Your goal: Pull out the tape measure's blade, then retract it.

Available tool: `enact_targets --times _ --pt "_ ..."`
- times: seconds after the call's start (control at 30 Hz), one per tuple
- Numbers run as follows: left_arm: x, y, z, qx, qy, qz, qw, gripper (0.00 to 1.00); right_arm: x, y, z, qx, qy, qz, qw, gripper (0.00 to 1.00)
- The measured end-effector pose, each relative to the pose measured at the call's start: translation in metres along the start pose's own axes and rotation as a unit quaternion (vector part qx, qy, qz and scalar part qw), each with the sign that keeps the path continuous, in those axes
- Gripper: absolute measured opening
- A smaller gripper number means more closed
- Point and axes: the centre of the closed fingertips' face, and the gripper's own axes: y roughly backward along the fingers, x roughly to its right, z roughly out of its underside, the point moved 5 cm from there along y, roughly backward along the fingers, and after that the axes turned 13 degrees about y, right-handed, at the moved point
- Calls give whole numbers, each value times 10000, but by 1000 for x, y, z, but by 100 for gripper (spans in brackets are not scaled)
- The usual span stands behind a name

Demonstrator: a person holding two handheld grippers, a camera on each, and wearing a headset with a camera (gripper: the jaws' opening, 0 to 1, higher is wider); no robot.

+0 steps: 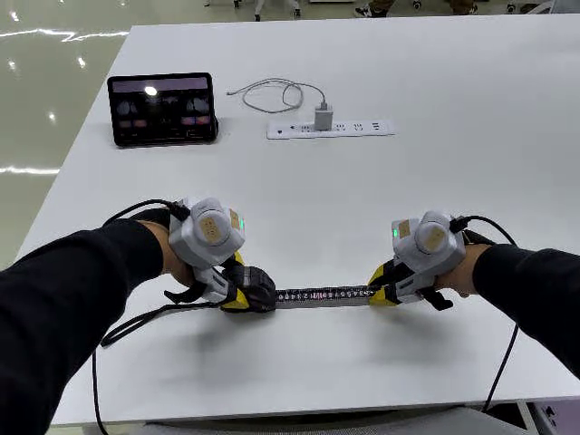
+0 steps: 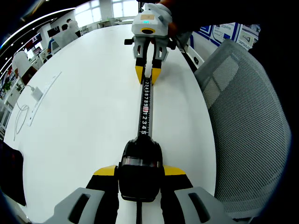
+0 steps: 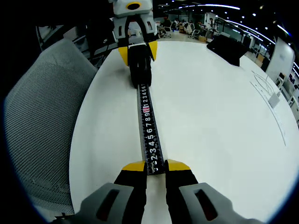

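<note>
A black tape measure case (image 1: 256, 288) (image 2: 140, 163) (image 3: 139, 68) rests on the white table, held between the yellow-tipped jaws of my left gripper (image 1: 237, 292) (image 2: 140, 171), which is shut on it. Its blade (image 1: 323, 294) (image 2: 145, 108) (image 3: 148, 126) is drawn out a short way along the table, numbers facing up. My right gripper (image 1: 376, 288) (image 3: 154, 166) is shut on the blade's free end. The other gripper faces each camera: the right gripper (image 2: 148, 72) and the left gripper (image 3: 138, 50).
A tablet (image 1: 163, 109) stands at the back left of the white table (image 1: 362, 190). A power strip (image 1: 331, 129) with a white charger and looped cable (image 1: 276, 92) lies at the back centre. A grey mesh chair (image 2: 250, 130) (image 3: 44, 121) is at the table's near edge.
</note>
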Motion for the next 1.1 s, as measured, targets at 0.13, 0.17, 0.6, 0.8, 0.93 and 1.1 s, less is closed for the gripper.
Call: enact_targets --times 0.13,0.17,0.6,0.8,0.93,1.1 --pt "0 0 0 -1 -3 4 10000 30 0 2 3 -1 -26 9 10000 10" --pt "0 0 0 -1 -3 5 10000 30 0 2 4 3 -28 11 10000 10" --pt "-1 -1 0 -16 -18 12 10000 30 -2 8 12 -10 -28 60 10000 10" --pt "0 -1 -1 -20 -25 10 10000 30 -2 11 16 -21 -80 76 9999 10" --pt "0 -1 -1 -22 -22 9 10000 30 -2 12 19 -36 -101 85 9999 10" --pt "0 -1 -1 -19 -20 11 10000 30 -2 13 20 -53 -102 89 9999 10"
